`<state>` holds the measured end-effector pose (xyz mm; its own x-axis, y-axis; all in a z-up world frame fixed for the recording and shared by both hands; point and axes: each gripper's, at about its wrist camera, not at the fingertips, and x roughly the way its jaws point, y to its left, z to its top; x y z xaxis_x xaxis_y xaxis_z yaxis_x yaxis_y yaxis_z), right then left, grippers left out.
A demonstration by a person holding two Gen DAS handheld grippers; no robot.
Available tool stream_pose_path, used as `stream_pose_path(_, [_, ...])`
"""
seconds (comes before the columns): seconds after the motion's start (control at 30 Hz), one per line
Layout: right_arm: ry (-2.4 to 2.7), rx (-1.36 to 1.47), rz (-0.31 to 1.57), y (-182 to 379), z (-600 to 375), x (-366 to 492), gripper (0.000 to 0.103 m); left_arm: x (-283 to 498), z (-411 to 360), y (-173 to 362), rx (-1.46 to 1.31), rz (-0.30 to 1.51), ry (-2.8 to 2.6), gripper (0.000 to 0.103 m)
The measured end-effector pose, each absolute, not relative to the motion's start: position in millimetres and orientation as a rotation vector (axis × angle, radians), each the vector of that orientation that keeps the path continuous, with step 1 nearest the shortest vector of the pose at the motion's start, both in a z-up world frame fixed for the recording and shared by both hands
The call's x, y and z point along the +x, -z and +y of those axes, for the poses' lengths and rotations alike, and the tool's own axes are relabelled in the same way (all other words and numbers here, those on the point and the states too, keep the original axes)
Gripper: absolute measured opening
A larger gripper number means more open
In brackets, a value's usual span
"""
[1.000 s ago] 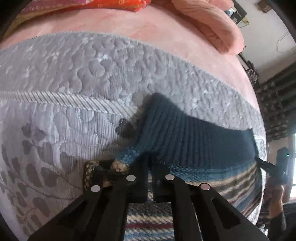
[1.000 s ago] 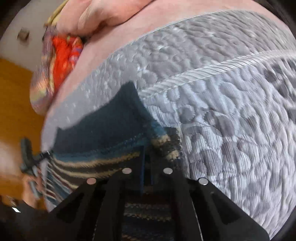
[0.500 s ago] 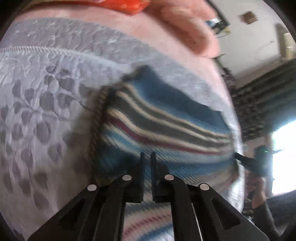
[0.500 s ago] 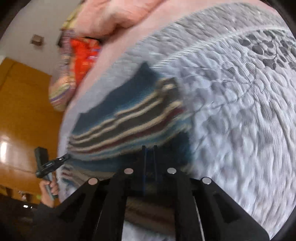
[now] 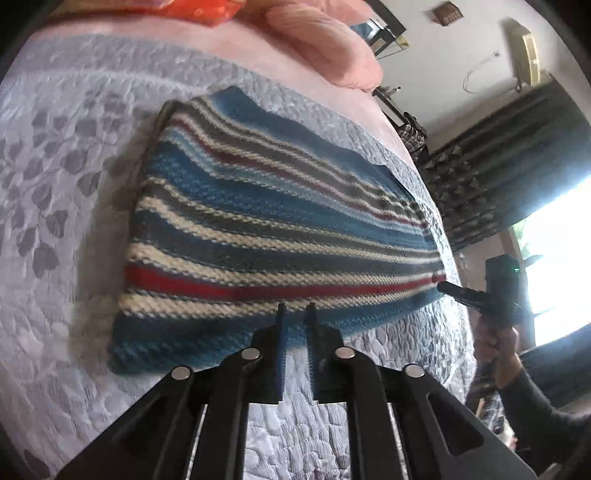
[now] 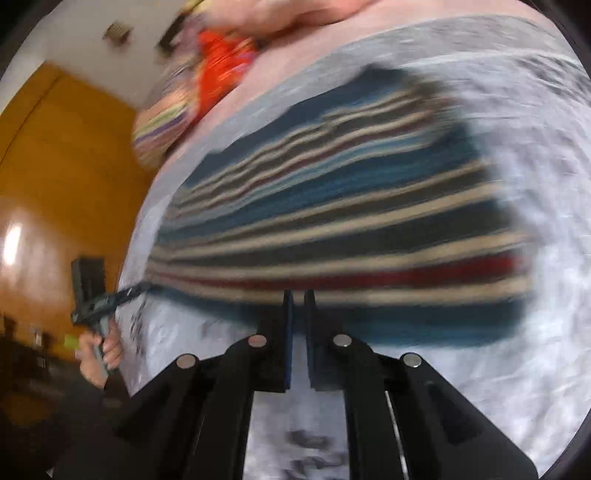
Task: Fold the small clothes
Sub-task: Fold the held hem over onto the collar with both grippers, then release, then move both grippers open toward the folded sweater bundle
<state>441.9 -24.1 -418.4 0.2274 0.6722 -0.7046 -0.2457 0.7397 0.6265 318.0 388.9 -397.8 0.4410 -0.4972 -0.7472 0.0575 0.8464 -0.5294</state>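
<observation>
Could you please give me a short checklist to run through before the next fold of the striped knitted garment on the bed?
1. Striped knitted garment lies flat on the grey quilted bedspread, folded into a rectangle: ok.
2. Left gripper free of fabric; a narrow gap between the fingers with nothing in it: ok.
3. Right gripper free of fabric; narrow empty gap: ok, though the right wrist view is blurred.
4. Near edge of the garment within reach of both grippers: ok.
5. Layers under the top fold lined up: cannot tell.
6. Orange cloth and pink pillow lie apart from the garment: ok.
</observation>
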Motion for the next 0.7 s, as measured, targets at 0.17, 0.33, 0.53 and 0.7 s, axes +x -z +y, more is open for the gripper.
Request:
stream_pose_path(0.17, [-0.577,0.391,1.296,465,14,450,0.000,325,407,445,-0.549,1.161,0.233,0.003])
stream_pose_path(0.33, [-0.565,0.237,1.190,406,23,423,0.031,309,438,403,-0.652,1.080,0.332,0.078])
stream_pose_path(0.53, [-0.545,-0.304,1.051,387,126,354,0.060,342,502,378,-0.665,1.065,0.207,0.081])
stream_pose_path(0.7, [-0.617,-0.462,1.008,402,205,329,0.060,371,526,388,-0.682,1.129,0.194,0.081])
